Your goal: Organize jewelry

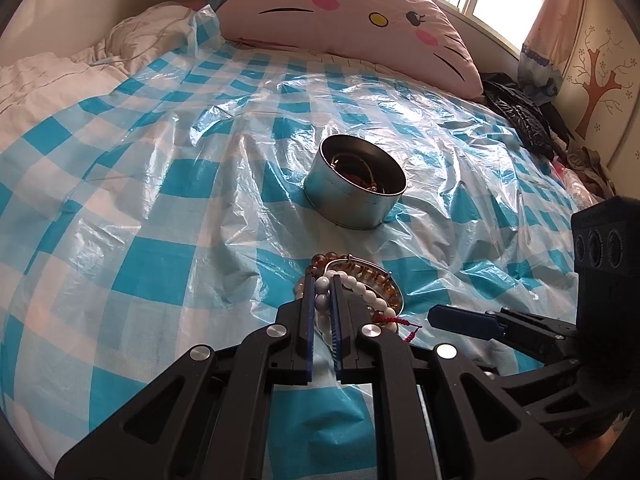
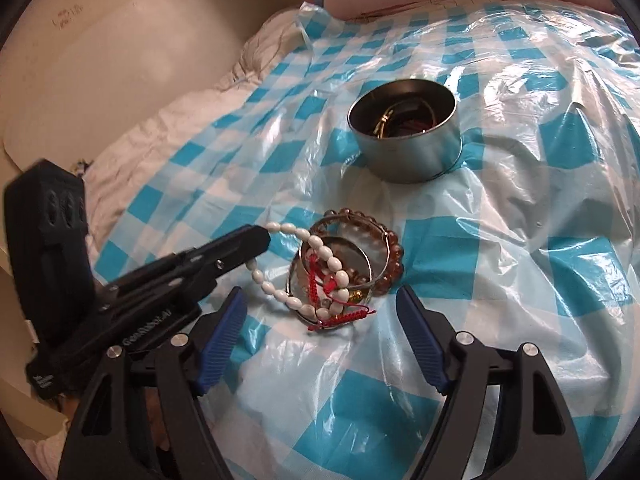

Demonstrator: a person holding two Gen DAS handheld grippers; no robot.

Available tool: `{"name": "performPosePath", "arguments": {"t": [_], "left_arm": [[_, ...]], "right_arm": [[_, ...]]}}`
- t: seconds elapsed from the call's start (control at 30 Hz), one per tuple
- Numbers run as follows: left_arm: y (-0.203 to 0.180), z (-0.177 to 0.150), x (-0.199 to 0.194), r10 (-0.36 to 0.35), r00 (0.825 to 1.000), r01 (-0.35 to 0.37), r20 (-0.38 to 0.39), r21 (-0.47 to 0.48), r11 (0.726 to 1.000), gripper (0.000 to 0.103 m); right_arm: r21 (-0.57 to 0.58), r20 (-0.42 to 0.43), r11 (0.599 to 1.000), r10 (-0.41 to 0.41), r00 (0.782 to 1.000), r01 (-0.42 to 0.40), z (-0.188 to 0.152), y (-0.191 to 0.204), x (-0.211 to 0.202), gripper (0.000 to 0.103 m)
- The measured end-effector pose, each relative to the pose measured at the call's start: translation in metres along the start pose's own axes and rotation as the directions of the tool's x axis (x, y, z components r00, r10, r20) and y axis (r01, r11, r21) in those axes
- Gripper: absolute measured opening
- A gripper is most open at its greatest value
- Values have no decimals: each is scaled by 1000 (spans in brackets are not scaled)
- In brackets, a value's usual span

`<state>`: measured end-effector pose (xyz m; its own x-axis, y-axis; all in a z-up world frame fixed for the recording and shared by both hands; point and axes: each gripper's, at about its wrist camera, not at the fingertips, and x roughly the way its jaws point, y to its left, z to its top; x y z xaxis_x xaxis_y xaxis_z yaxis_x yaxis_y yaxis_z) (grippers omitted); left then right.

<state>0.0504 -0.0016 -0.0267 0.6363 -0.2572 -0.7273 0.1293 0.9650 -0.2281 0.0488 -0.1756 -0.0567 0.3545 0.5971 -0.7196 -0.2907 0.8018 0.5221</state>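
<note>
A pile of jewelry lies on the blue-and-white checked plastic sheet: a white bead bracelet [image 2: 320,256], an amber bead bracelet [image 2: 390,258], silver bangles [image 2: 362,258] and a red cord [image 2: 340,316]. My left gripper [image 1: 322,280] is shut on the white bead bracelet [image 1: 362,290]; it shows in the right wrist view [image 2: 260,242] at the pile's left. My right gripper [image 2: 320,312] is open, just in front of the pile. A round metal tin [image 1: 354,190] [image 2: 406,136] behind the pile holds several jewelry pieces.
A pink cat-face pillow [image 1: 348,20] lies at the back. A white duvet [image 1: 48,76] is bunched at the left. Dark clothes [image 1: 520,116] sit at the right edge near a curtain. The crinkled plastic sheet [image 2: 520,240] covers the bed.
</note>
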Motion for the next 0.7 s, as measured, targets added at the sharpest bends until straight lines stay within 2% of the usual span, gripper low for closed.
{"name": "performPosePath", "arguments": {"t": [0.03, 0.1, 0.13, 0.17, 0.2, 0.33, 0.43, 0.5, 0.6, 0.7], "left_arm": [[1, 0, 0, -6, 1000, 6, -2, -7, 1000, 7], [0, 0, 0, -4, 1000, 4, -1, -2, 1000, 7], [1, 1, 0, -2, 1000, 2, 0, 4, 1000, 7], [0, 0, 0, 0, 1000, 0, 0, 10, 1000, 7], [1, 0, 0, 2, 1000, -2, 2, 12, 1000, 7], [3, 1, 0, -4, 1000, 4, 1, 0, 1000, 7], [2, 1, 1, -6, 1000, 6, 3, 2, 1000, 7], [1, 0, 0, -8, 1000, 8, 4, 4, 1000, 7], [1, 0, -2, -19, 1000, 19, 15, 3, 1000, 7], [-1, 1, -6, -34, 999, 33, 35, 6, 999, 7]], "right_arm": [[4, -14, 1000, 10, 1000, -10, 0, -2, 4, 70], [7, -53, 1000, 26, 998, -25, -3, -4, 11, 45], [5, -60, 1000, 23, 998, -23, -4, -4, 13, 42], [4, -58, 999, 36, 998, -36, -4, -4, 12, 30], [2, -53, 998, 66, 996, -66, -5, -3, 10, 9], [0, 9, 995, 101, 995, -101, -5, -1, -7, 6], [53, 91, 983, 173, 981, -178, -4, -12, -24, 5], [72, 159, 966, 236, 959, -249, -4, -19, -38, 5], [48, 261, 938, 319, 911, -342, -5, -20, -58, 5], [35, 325, 928, 341, 882, -371, -6, -21, -71, 5]]}}
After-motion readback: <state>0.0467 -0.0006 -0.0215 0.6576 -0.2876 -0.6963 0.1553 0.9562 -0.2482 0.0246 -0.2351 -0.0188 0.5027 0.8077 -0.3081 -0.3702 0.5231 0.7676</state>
